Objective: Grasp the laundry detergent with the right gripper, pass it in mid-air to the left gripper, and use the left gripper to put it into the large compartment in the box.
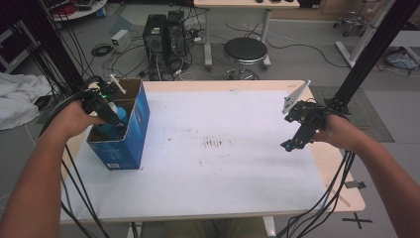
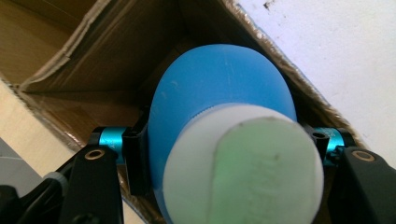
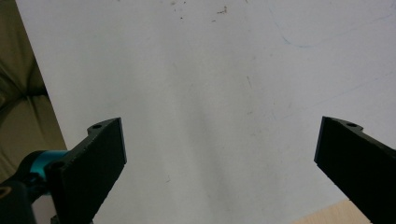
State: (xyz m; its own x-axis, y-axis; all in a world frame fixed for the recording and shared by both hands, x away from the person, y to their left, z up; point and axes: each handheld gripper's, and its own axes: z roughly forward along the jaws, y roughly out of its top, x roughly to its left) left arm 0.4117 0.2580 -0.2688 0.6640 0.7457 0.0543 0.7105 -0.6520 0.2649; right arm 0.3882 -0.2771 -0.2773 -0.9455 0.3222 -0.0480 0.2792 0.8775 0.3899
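the left gripper [image 2: 224,154] was clamped on the blue bottle [image 2: 219,107], already lowered inside the box [image 1: 133,124]. what remained, it seemed, was letting go. the right gripper [image 3: 219,154] hung open over the table [image 1: 223,163], holding nothing.

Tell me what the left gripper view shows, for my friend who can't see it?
A blue bottle with a white cap is clamped in the left hand-held gripper, just over an open cardboard box. The white table lies beside the box.

Blue white-capped bottle [image 2: 219,116] inside open box [image 1: 133,119]
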